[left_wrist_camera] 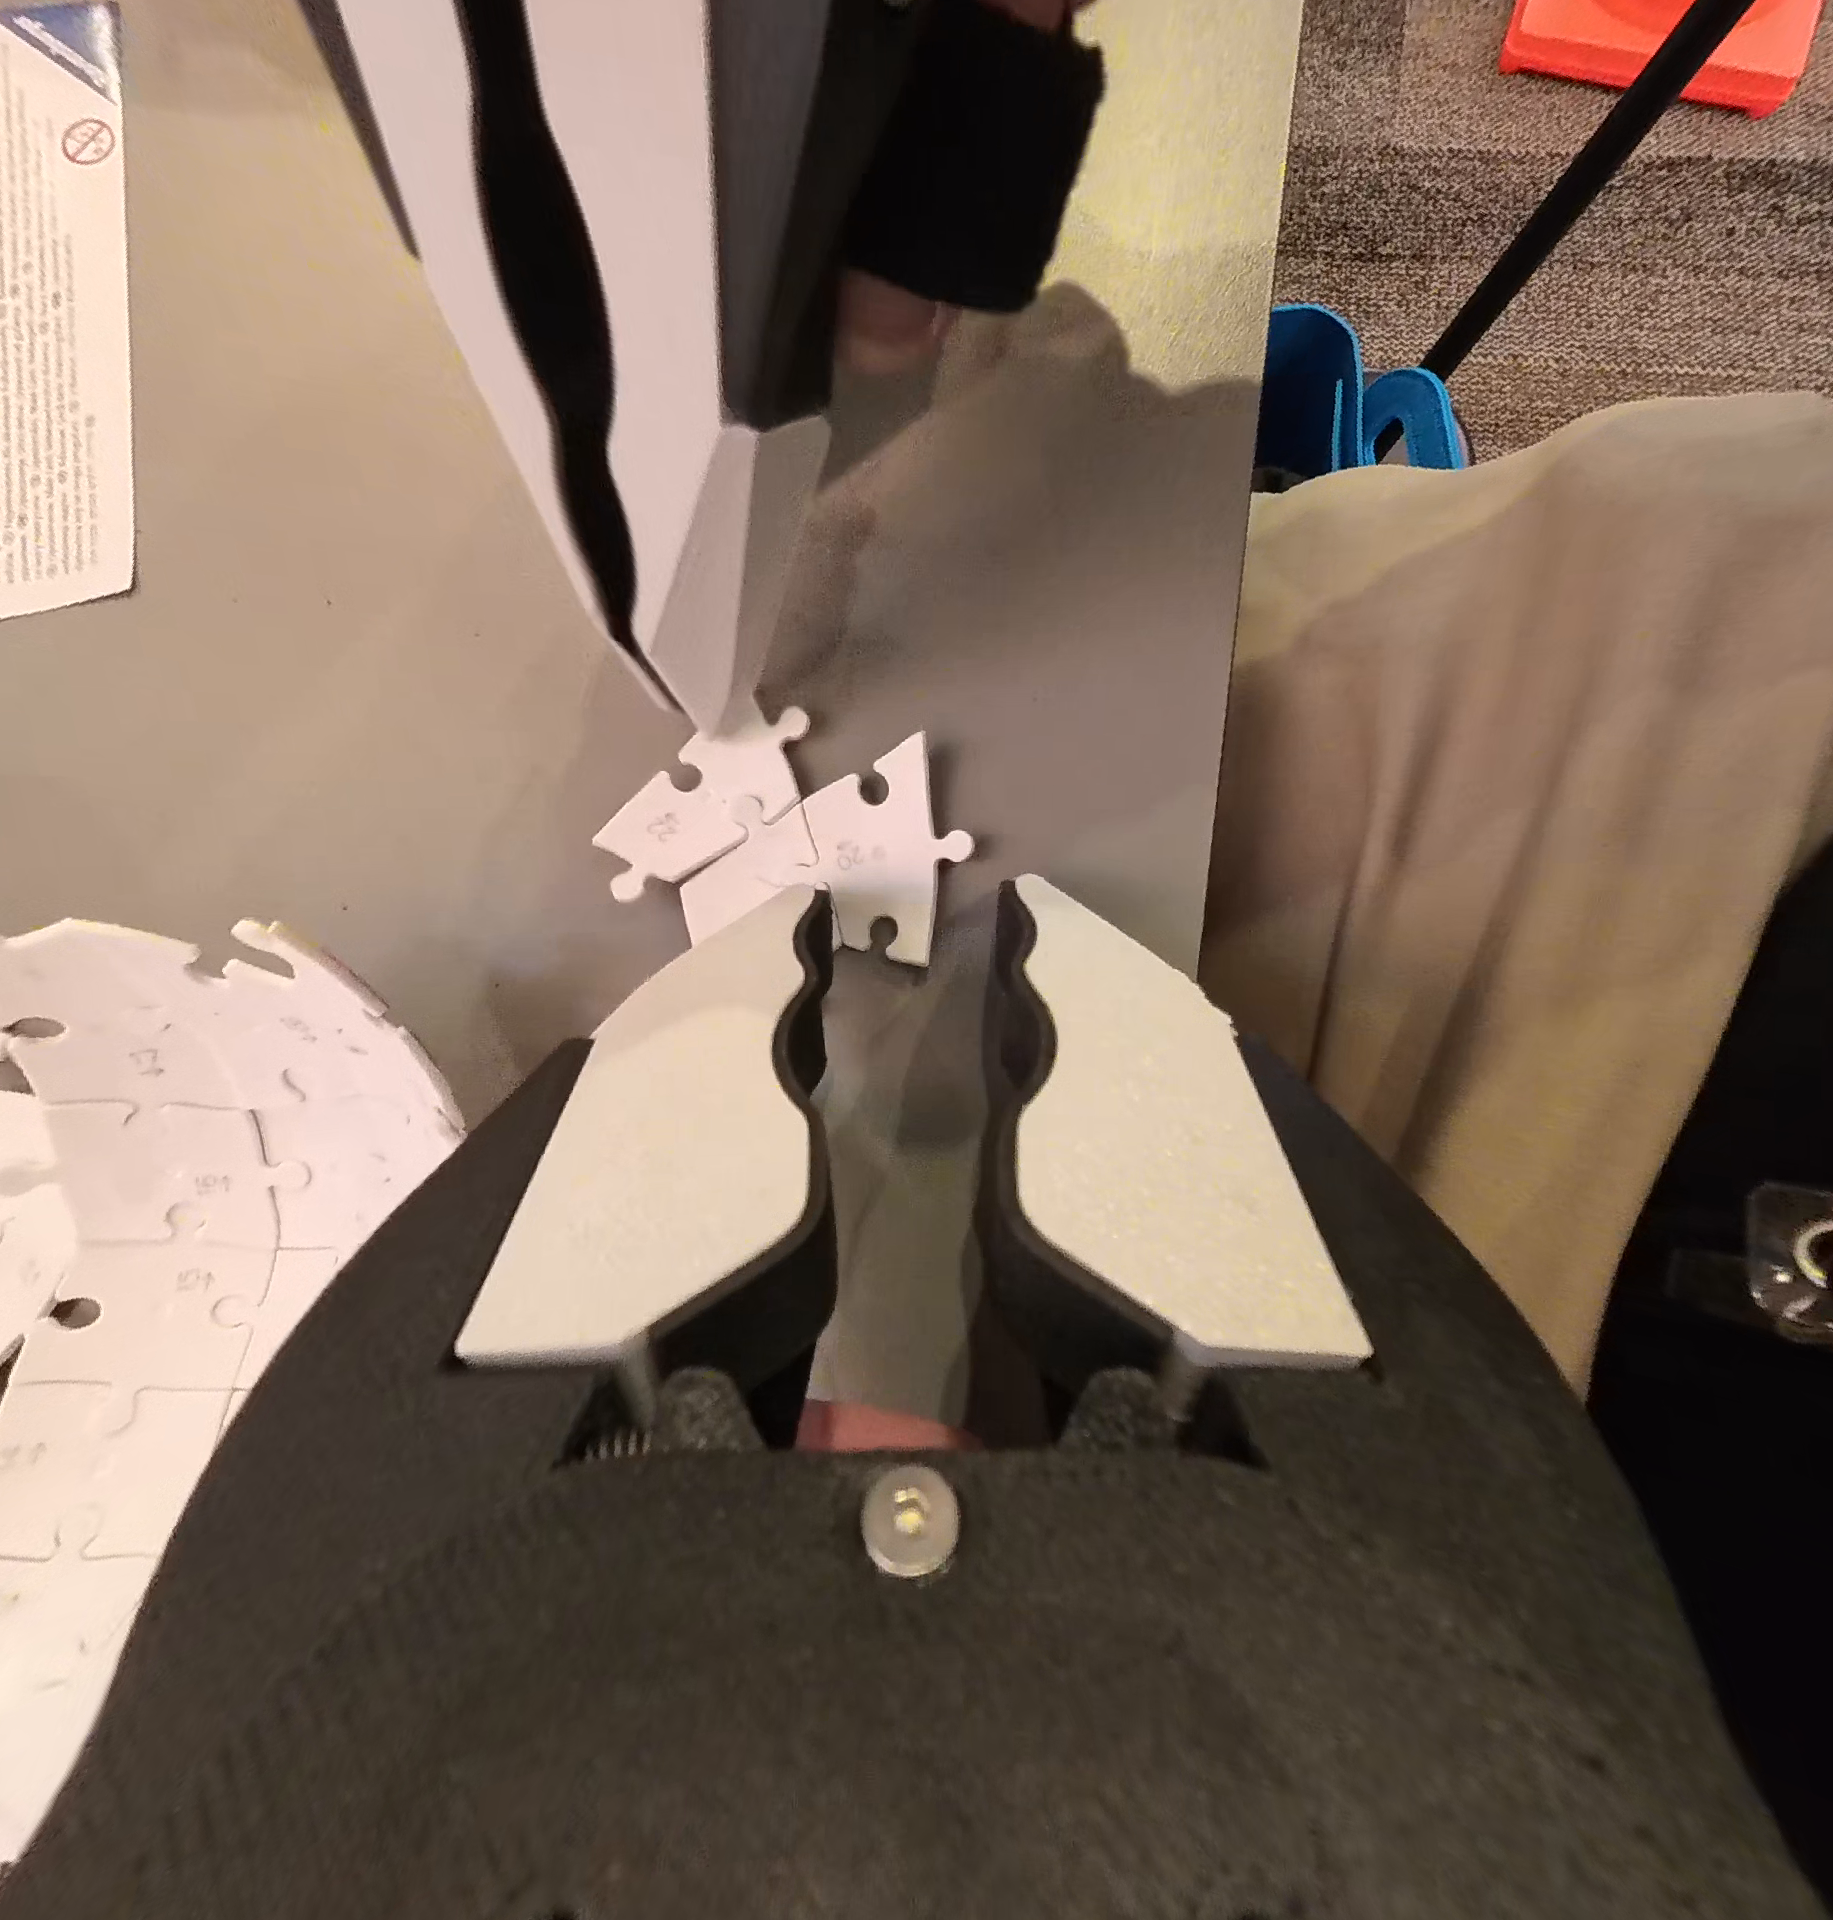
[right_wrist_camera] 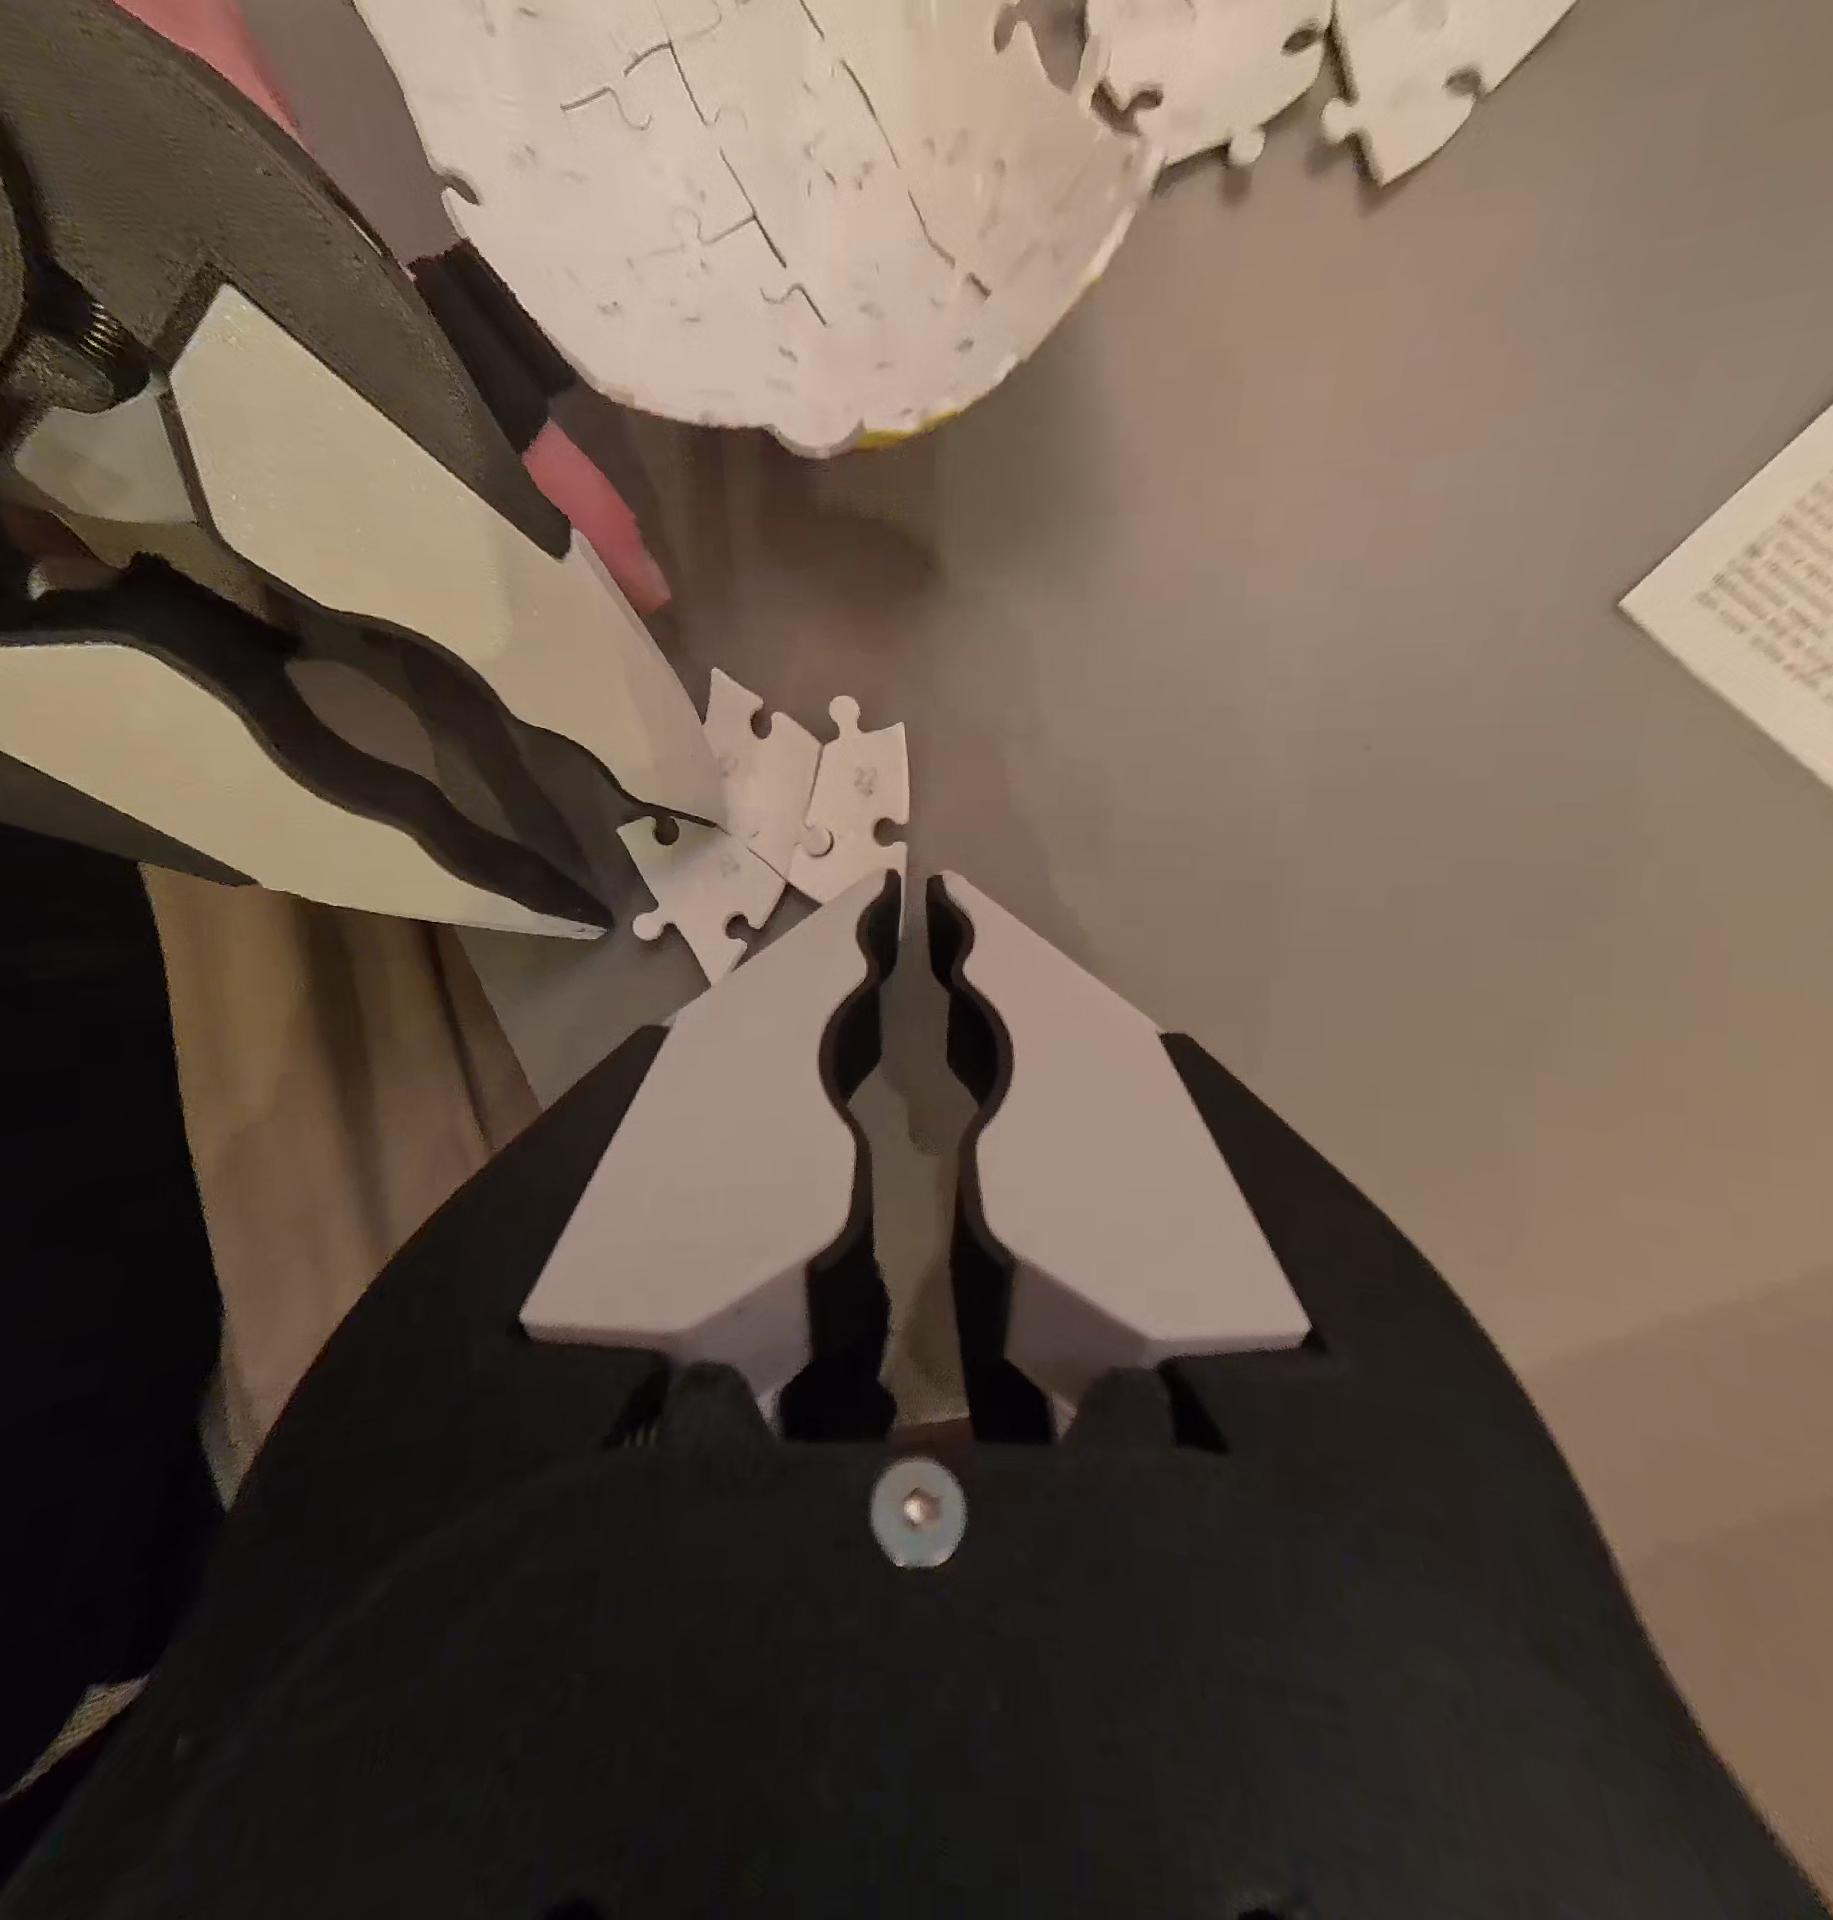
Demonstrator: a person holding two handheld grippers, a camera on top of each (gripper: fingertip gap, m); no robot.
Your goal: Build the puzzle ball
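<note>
1. A small cluster of white puzzle pieces (left_wrist_camera: 777, 842) lies on the grey table (left_wrist_camera: 299, 727), near its edge, with beige cloth (left_wrist_camera: 1514, 779) just past that edge.
2. The pieces overlap one another. They lie plain side up, each with a small printed mark, and at least three can be told apart.
3. The left gripper (left_wrist_camera: 912, 899) points at the cluster from the near side. Its jaws stand apart with a clear gap and nothing between them.
4. One fingertip (left_wrist_camera: 813, 914) of the left gripper overlaps the nearest piece in its own view; whether it touches cannot be told.
5. The right gripper (right_wrist_camera: 912, 883) comes at the cluster from the opposite side, tips at the pieces' far edge.
6. Its jaws are nearly together, with only a narrow slit at the tips. In the left wrist view its tips meet at the edge of one piece (left_wrist_camera: 746, 758), but whether that piece is pinched or only touched cannot be told.
7. The ball (right_wrist_camera: 787, 208), partly built, is a curved white shell of joined pieces. It sits on the table beside the cluster, apart from it.
8. More joined pieces (right_wrist_camera: 1307, 73) lie flat by the ball in the right wrist view.
9. A printed sheet (left_wrist_camera: 29, 312) lies on the table, well away from the cluster.
10. Past the table edge, grey carpet (left_wrist_camera: 1618, 208) shows with an orange object (left_wrist_camera: 1660, 52) and a blue object (left_wrist_camera: 1348, 395).
</note>
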